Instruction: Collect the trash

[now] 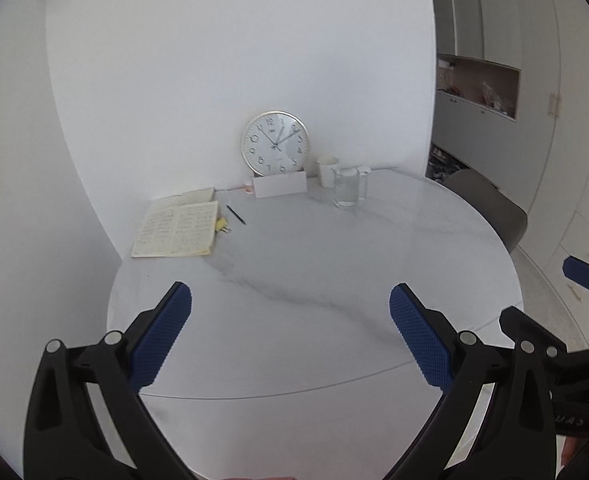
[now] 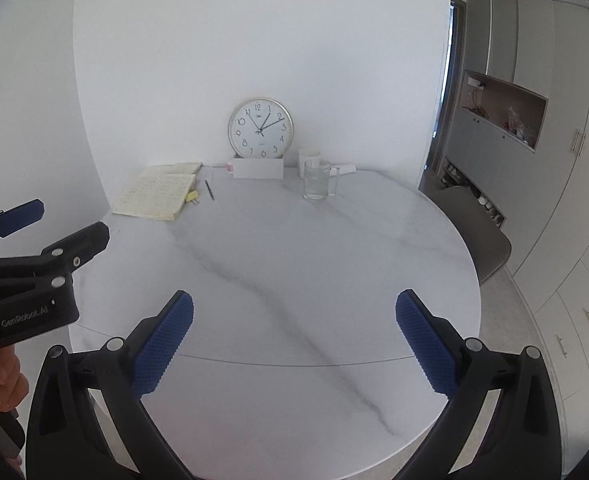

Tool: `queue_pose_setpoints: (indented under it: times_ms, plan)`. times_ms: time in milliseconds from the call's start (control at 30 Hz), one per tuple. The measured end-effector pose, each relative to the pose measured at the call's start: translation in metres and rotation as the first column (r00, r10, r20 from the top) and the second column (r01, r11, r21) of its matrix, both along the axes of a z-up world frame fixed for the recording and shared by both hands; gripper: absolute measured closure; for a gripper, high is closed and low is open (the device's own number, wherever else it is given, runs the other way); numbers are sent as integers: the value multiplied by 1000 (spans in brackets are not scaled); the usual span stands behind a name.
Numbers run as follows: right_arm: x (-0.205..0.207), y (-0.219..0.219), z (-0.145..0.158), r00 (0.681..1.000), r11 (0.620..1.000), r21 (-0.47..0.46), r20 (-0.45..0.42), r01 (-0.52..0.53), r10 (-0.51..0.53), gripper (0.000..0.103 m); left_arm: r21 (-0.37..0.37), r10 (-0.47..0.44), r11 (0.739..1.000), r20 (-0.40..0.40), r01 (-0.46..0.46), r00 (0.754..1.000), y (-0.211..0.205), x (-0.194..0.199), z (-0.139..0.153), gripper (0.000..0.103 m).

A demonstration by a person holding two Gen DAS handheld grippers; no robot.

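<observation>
A small yellow scrap (image 1: 222,225), the only likely trash in sight, lay at the right edge of the open notebook (image 1: 178,229), touching or nearly touching it; what it was could not be told. A black pen (image 1: 236,214) lay just right of the notebook, apart from the scrap. Farther right of the notebook, at the table's far edge against the wall, stood a round clock (image 1: 275,142) behind a white card (image 1: 281,184), then a white mug (image 1: 327,170) and a glass pitcher (image 1: 346,187).

The left gripper (image 1: 290,334) and right gripper (image 2: 294,338) hovered over the near half of the table (image 1: 314,280), well short of the notebook, each with fingers spread wide and holding nothing. That round white marble top lay bare between them and the notebook. A grey chair (image 2: 478,228) stood at the table's right rim, grey cabinets (image 2: 534,184) beyond it.
</observation>
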State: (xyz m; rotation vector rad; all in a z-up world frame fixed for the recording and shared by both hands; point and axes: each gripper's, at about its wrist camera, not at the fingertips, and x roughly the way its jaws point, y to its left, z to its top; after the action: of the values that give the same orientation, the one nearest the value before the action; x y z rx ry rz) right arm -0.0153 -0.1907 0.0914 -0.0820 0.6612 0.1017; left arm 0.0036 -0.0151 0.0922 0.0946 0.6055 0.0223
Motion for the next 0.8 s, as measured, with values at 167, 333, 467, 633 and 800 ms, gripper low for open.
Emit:
queue_pose_setpoints:
  times_ms: [167,333,467,633,800]
  plan:
    - [2,2,-1,1000,999,38,-12,4,-3,2,2,31,1000,-3,-31,1000,0,2,4,8]
    - [-2,1,-4,1000,999,36,-18,4,-3,2,2,29,1000,-16,-29,999,-1,1,3,8]
    - [-2,-2,-5,1000,999,40,-27,6,-5,2,8,25,1000,-20,-25,999,-4,1,2,8]
    - [0,-6,-8,999,999,40,-33,10,-8,2,3,22,1000,-30,-21,999,-7,1,0,8]
    - [-1,-6,-9,999,999,41,-40,7,-5,2,-6,20,1000,-38,-20,999,-6,6,-1,8]
